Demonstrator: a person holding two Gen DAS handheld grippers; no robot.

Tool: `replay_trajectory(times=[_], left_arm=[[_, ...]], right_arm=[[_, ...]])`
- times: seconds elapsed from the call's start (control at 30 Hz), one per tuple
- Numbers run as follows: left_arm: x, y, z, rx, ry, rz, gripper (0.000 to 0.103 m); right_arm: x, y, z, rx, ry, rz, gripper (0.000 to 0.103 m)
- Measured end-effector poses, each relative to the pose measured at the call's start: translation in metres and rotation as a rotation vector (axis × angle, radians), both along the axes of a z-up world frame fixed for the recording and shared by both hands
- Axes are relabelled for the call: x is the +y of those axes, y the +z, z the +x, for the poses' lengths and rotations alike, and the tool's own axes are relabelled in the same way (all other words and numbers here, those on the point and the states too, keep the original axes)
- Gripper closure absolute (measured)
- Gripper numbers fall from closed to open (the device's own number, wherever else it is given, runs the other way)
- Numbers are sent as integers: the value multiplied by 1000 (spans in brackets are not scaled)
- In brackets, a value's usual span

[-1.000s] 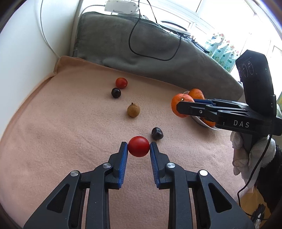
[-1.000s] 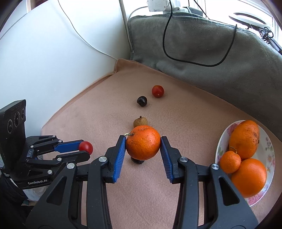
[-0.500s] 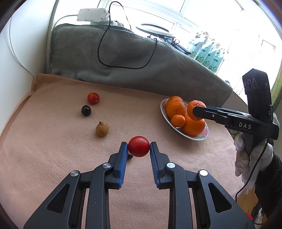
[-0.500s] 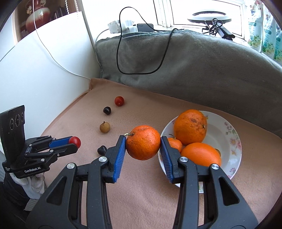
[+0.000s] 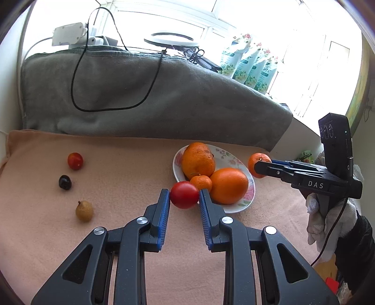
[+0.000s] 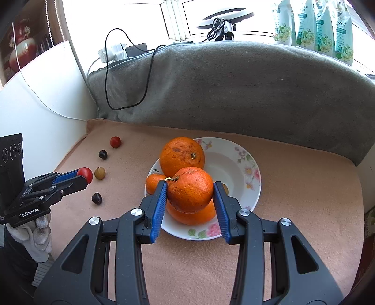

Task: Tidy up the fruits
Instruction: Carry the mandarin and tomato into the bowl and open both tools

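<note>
My left gripper is shut on a red tomato and holds it above the cloth, just left of the flowered plate. My right gripper is shut on an orange and holds it over the plate, which carries two large oranges and a small mandarin. On the cloth to the left lie a small red tomato, a dark cherry, a brown longan and a second dark fruit.
A peach cloth covers the table. A grey blanket with a black cable rises behind it. A white wall stands on the left. Bottles and a ring lamp stand by the window.
Both grippers have swung right toward the plate with their fruits still held. The orange now hangs over the plate, and the tomato is beside the plate's left rim.
</note>
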State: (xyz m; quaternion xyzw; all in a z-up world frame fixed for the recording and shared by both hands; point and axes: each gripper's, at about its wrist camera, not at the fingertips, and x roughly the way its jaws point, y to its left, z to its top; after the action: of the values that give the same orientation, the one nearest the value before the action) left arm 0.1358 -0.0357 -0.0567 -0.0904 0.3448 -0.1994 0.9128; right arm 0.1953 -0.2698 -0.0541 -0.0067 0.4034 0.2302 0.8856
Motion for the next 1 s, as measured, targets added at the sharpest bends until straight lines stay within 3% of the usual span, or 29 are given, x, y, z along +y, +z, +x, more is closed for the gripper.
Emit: replay_trajectory(times=[0.47,1.0], left_arm=[[-60,3,47,-10,-79,30,79],[-104,2,92,11,-131,64,79]], right_arm=[[-35,-21,13,36,-59,16,62],[-35,-33,25,42,-63,2,62]])
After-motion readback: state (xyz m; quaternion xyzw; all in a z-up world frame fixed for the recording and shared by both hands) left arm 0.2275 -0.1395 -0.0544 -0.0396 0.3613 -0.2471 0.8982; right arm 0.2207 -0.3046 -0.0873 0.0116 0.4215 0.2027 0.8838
